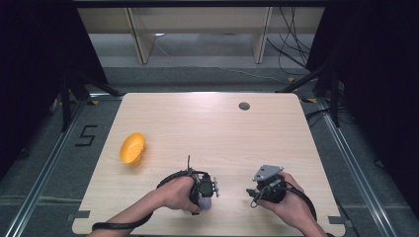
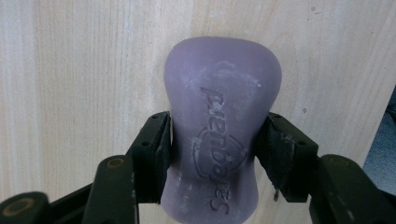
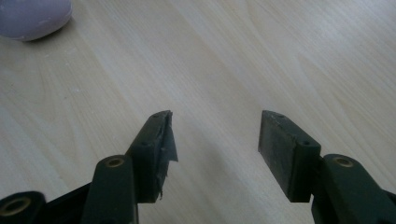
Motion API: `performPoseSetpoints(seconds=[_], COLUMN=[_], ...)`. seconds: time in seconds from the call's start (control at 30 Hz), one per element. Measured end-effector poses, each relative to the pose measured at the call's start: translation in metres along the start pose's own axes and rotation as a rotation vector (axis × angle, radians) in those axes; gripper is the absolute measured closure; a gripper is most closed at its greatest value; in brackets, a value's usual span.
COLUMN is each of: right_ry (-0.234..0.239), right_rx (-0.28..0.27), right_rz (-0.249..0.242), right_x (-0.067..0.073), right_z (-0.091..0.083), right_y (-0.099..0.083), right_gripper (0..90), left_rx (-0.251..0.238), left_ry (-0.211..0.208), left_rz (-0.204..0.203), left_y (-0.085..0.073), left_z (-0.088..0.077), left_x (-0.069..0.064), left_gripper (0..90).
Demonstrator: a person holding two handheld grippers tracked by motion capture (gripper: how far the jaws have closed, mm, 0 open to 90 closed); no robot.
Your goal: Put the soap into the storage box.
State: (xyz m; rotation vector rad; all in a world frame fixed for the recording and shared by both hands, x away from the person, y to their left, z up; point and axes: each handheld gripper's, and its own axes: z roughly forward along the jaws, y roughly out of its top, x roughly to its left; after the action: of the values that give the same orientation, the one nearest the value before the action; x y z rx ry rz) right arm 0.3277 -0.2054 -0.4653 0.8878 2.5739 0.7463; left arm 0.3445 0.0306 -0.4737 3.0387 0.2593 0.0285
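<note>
Pale wood grain is running across the table (image 1: pixel 212 128), which is sitting on a grey floor with dark curtains at the frame's left and right edges. Low in the high view, the left claw (image 2: pixel 214 144) is pressing both jaws against the narrow waist of a purple soap bar (image 2: pixel 219 126), which is lying flat on the table near its lower edge. Just right of it, the right claw (image 3: pixel 215 140) is hovering over bare wood with its jaws standing wide apart, gripping nothing. Farther out, at the table's left side, a yellow bowl (image 1: pixel 132 147) is resting tilted.
</note>
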Motion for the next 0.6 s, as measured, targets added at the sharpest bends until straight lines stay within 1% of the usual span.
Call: performPoseSetpoints(seconds=[0.03, 0.07, 0.13, 0.23, 0.27, 0.37, 0.4, 0.43, 0.47, 0.5, 0.53, 0.57, 0.6], right_ry=[-0.003, -0.014, -0.009, -0.005, -0.01, -0.009, -0.008, -0.013, -0.012, -0.012, -0.012, -0.012, -0.012], right_rx=[0.001, -0.013, -0.008, -0.002, -0.011, -0.011, -0.011, -0.013, -0.012, -0.012, -0.013, -0.013, -0.014], right_rz=[-0.003, -0.002, -0.002, -0.004, -0.003, -0.002, -0.004, -0.007, -0.006, -0.006, -0.007, -0.007, -0.008], right_x=[-0.0006, -0.0002, -0.0001, -0.0006, 0.0002, 0.0002, 0.0003, 0.0001, 0.0002, 0.0002, 0.0, 0.0, -0.0001], right_z=[-0.0003, 0.0012, 0.0008, -0.0003, 0.001, 0.0012, 0.0011, 0.0012, 0.0012, 0.0012, 0.0013, 0.0013, 0.0013], right_y=[0.0002, -0.0002, 0.0, 0.0002, -0.0003, -0.0004, -0.0004, -0.0005, -0.0004, -0.0004, -0.0005, -0.0005, -0.0005], right_gripper=[45.0, 45.0, 45.0, 44.9, 44.9, 44.9, 44.8, 44.8, 44.8, 44.8, 44.7, 44.7, 44.6], left_rx=[0.001, 0.005, 0.021, 0.023, 0.026, 0.014, 0.015, 0.015, 0.008, 0.008, 0.009, 0.016, 0.016], left_ry=[0.0, -0.001, 0.006, -0.009, -0.019, -0.025, -0.025, -0.025, -0.031, -0.031, -0.031, -0.031, -0.033], left_rz=[-0.001, -0.003, 0.01, -0.006, -0.008, -0.021, -0.03, -0.03, -0.071, -0.071, -0.087, -0.087, -0.105], left_y=[0.0002, 0.0006, 0.0016, 0.0018, 0.0018, 0.0004, -0.0008, -0.0008, -0.0023, -0.0023, -0.0031, -0.0035, -0.0043], left_z=[0.0004, 0.001, 0.0017, 0.0031, 0.0031, 0.0033, 0.0025, 0.0025, 0.0029, 0.0029, 0.0024, 0.002, 0.0021], left_x=[-0.0001, -0.0004, 0.0004, 0.0011, 0.0017, 0.0027, 0.0041, 0.0041, 0.0035, 0.0035, 0.0037, 0.0043, 0.0038], left_gripper=[45.2, 45.3, 45.7, 46.8, 47.1, 48.0, 48.5, 48.6, 48.7, 48.8, 48.9, 48.9, 48.9])
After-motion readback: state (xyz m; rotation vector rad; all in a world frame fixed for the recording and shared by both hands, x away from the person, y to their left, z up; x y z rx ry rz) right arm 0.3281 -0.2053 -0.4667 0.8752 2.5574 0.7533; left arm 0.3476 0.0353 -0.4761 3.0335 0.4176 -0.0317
